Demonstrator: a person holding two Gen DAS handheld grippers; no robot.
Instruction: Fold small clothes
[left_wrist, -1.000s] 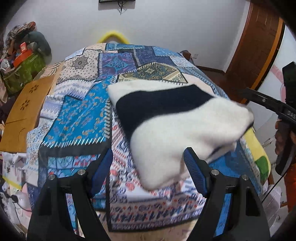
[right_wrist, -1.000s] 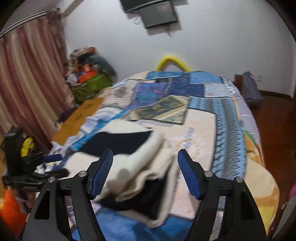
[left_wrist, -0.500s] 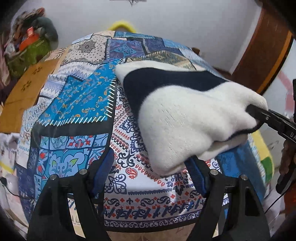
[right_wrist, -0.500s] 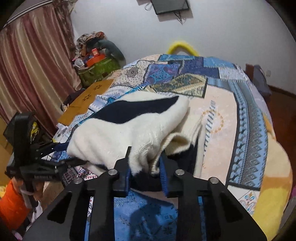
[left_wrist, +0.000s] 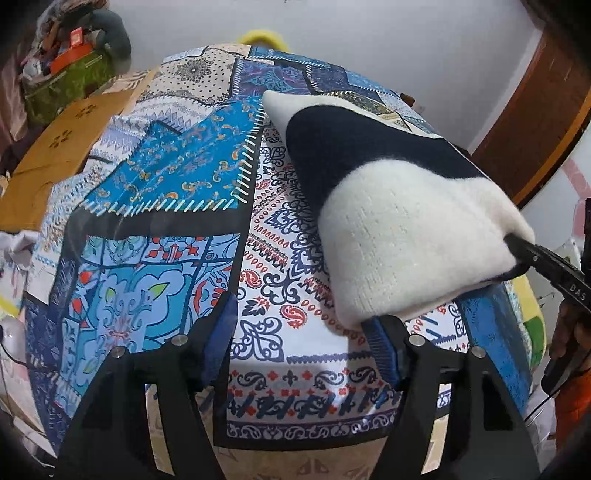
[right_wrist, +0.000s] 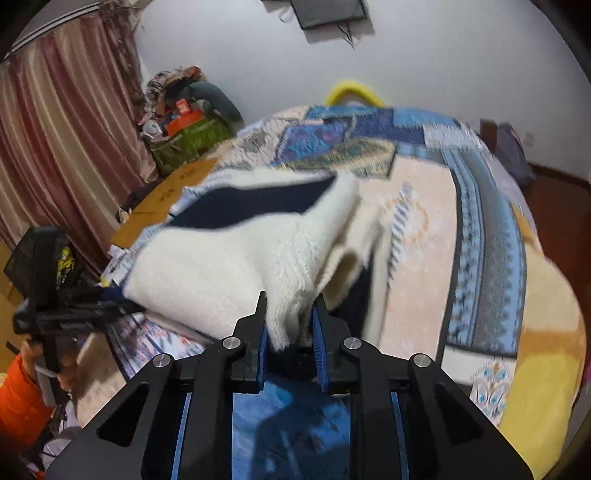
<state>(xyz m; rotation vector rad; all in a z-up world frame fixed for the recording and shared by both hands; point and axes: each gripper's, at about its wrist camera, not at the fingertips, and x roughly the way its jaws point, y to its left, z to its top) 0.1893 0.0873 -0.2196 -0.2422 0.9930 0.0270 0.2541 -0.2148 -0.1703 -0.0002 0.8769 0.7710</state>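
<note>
A folded white fuzzy garment with a dark navy band lies on the patchwork quilt of a bed. My left gripper stands open at the garment's near corner, which overlaps its right fingertip; only quilt lies between the fingers. In the right wrist view the same garment is bunched at its end, where my right gripper is closing, its blue pads pressing on the white fabric. That right gripper shows at the garment's right end in the left wrist view. The left gripper sits at the garment's far left corner.
A green bag piled with clutter and a brown board stand left of the bed. A curtain hangs on the left, and a wooden door is on the right. A yellow curved object rises behind the bed. An orange sleeve shows lower left.
My right gripper went from wide open around the garment's end to shut on it. Both grippers sank closer to the bed, and the left jaws narrowed a little.
</note>
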